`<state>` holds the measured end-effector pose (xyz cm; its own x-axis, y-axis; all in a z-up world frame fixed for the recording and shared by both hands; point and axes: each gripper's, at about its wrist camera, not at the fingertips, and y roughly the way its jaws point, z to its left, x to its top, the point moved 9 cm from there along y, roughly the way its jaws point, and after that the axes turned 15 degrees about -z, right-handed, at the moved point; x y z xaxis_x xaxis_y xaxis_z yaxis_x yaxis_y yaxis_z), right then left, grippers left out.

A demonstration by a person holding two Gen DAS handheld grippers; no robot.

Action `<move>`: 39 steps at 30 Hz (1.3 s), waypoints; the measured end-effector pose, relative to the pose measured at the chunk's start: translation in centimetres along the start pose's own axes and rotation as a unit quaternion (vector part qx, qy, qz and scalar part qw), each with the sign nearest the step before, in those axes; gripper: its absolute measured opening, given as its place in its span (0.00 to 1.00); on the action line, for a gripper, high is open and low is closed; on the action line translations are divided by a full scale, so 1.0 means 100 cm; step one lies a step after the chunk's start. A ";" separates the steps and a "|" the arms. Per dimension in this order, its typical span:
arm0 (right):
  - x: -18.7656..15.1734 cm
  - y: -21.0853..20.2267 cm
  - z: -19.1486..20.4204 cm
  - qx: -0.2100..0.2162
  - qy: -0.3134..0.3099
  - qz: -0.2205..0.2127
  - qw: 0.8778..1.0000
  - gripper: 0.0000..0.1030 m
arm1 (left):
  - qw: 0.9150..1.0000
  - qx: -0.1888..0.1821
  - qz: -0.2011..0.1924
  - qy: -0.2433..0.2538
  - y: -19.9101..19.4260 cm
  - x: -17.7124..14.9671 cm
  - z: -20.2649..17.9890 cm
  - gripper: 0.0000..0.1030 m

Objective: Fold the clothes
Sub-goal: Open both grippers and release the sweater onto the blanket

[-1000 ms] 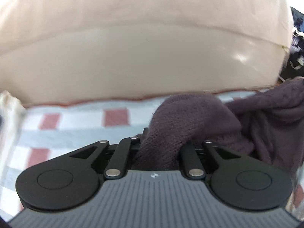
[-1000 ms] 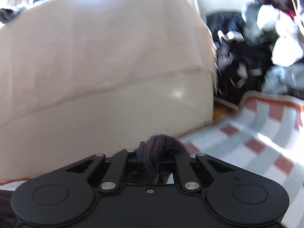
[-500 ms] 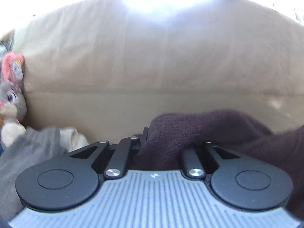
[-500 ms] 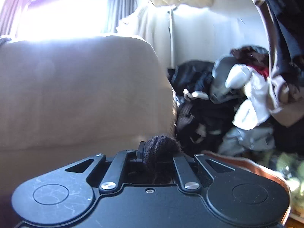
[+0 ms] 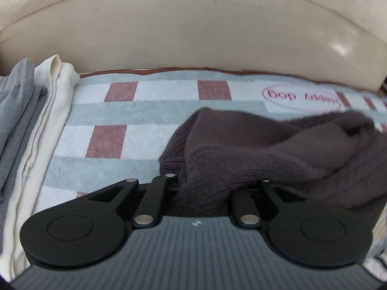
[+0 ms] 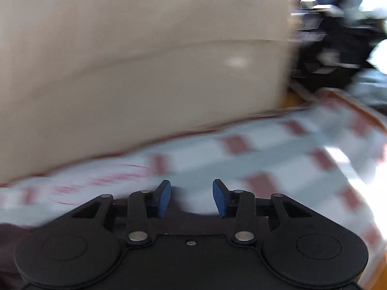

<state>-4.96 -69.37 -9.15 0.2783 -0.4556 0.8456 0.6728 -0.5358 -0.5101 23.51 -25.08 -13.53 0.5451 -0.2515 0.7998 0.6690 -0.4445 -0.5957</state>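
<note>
A dark purple-brown knit sweater (image 5: 278, 154) is bunched on the checked blanket (image 5: 150, 113). My left gripper (image 5: 208, 183) is shut on a fold of it, and the knit hides both fingertips. The rest of the sweater trails to the right. In the right wrist view, which is blurred by motion, my right gripper (image 6: 191, 197) is open and empty with its blue pads (image 6: 164, 198) apart. A dark strip of the sweater (image 6: 14, 232) shows at its lower left.
The blanket (image 6: 278, 159) covers a beige sofa seat against the backrest (image 5: 193, 31). Folded grey (image 5: 14, 106) and cream (image 5: 46, 125) clothes lie stacked at the left. A pile of dark and white clothes (image 6: 343, 38) lies beyond the sofa's right end.
My right gripper has opened and let go of the sweater. Both grippers have tipped down from facing the backrest to the blanket, and the sweater now lies lower.
</note>
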 end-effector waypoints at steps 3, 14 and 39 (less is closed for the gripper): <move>-0.014 0.030 0.052 0.077 0.029 0.036 0.996 0.53 | 1.000 0.006 -0.004 -0.007 -0.001 -0.008 -0.008 0.12; -0.120 0.087 0.113 0.169 0.214 0.205 0.940 0.54 | 0.999 0.018 0.036 0.015 0.010 -0.037 -0.001 0.16; -0.009 0.151 0.051 0.178 0.300 -0.066 0.935 0.22 | 0.993 0.020 0.021 0.118 0.011 0.000 -0.021 0.17</move>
<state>8.48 -73.43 -16.85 -0.1852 -0.7768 0.6019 0.8897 -0.3926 -0.2329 23.17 -27.41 -14.03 0.4427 -0.4645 0.7670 0.6711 -0.3956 -0.6269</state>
